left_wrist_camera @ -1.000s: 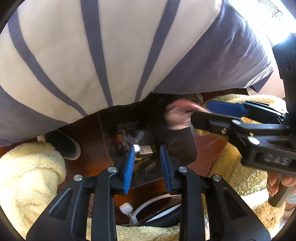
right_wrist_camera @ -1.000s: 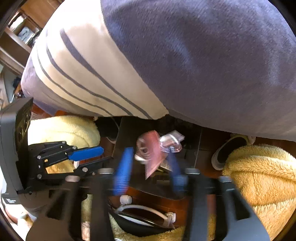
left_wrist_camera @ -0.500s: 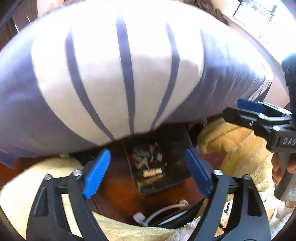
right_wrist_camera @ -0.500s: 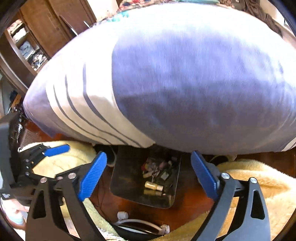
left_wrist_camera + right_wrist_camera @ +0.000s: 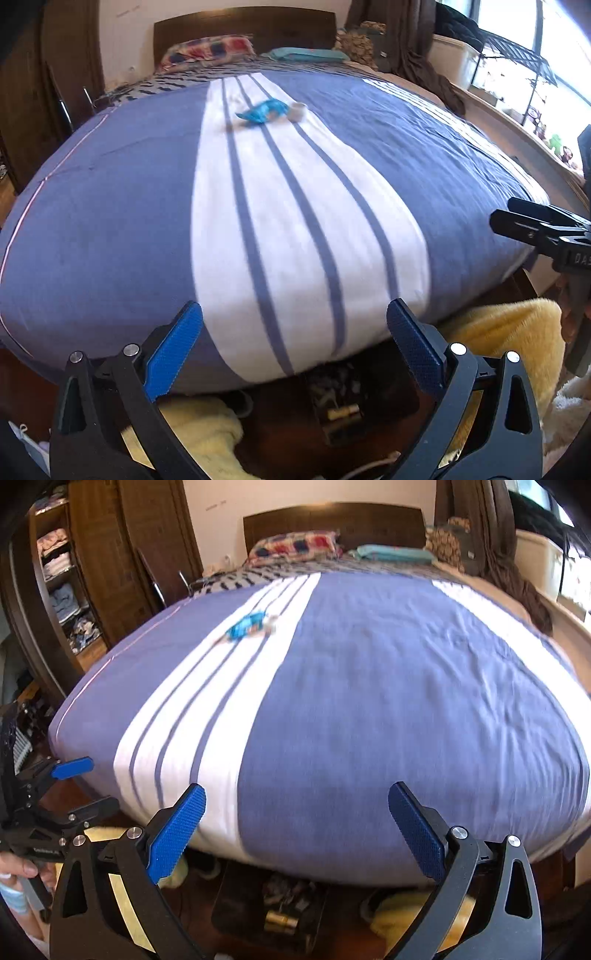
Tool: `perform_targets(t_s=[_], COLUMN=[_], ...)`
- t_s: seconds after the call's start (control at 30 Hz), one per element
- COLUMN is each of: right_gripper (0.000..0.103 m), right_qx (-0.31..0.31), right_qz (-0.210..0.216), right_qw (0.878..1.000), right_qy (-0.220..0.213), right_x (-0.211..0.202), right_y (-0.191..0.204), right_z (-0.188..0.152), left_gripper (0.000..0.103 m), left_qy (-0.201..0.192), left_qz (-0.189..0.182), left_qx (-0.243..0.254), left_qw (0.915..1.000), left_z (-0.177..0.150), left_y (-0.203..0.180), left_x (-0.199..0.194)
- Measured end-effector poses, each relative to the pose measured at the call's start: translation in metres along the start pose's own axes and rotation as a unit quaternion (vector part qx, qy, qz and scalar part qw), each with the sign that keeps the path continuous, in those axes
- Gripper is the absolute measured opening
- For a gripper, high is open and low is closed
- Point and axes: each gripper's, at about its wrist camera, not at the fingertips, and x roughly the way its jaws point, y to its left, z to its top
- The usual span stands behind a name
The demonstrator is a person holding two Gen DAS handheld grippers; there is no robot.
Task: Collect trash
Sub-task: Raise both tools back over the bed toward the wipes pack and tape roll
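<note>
across the whole middle of both views spreads a wide bed with a blue-grey cover that has a white band and thin blue stripes, and its bulging near edge stands between the grippers and the far part of the room. at the head of the bed lie a checkered pillow and a folded teal cloth in front of a dark wooden headboard. in the right wrist view a wooden wardrobe with folded clothes on open shelves stands at the left side. on the floor below the bed edge sits a dark trash bin with small mixed rubbish inside, among it a little brass-coloured cylinder, and yellow fluffy rugs lie on both sides of it. the left gripper is held low in front of the bed with its blue pads spread wide and nothing between them; the right gripper is spread wide in the same way and holds nothing. the trash on the bed is a crumpled blue wrapper lying on the white band, far up toward the pillows and well apart from both grippers. just beside it rests a small white piece, too blurred to name.
</note>
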Motion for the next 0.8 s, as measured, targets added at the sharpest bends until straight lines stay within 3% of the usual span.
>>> perform_targets(t_s=[0.4, 0.6, 0.8], right_gripper=[0.099, 0.099, 0.098], right_qx=[0.007, -0.006, -0.014], right_qz=[0.005, 0.005, -0.003], right_qw=[1.000, 1.000, 1.000], right_qy=[-0.018, 0.002, 0.027], right_x=[0.072, 0.137, 0.195], right_y=[0.003, 0.018, 0.030], right_z=[0.089, 0.141, 0.170], left_gripper=[0.095, 0.095, 0.095], left_qy=[-0.009, 0.002, 0.014], left_qz=[0.049, 0.062, 0.058], left_qx=[-0.031, -0.030, -0.027], left_qw=[0.9983, 0.9976, 0.9979], left_z=[0.087, 0.130, 0.159], left_y=[0.053, 0.067, 0.071], left_x=[0.062, 0.101, 0.131])
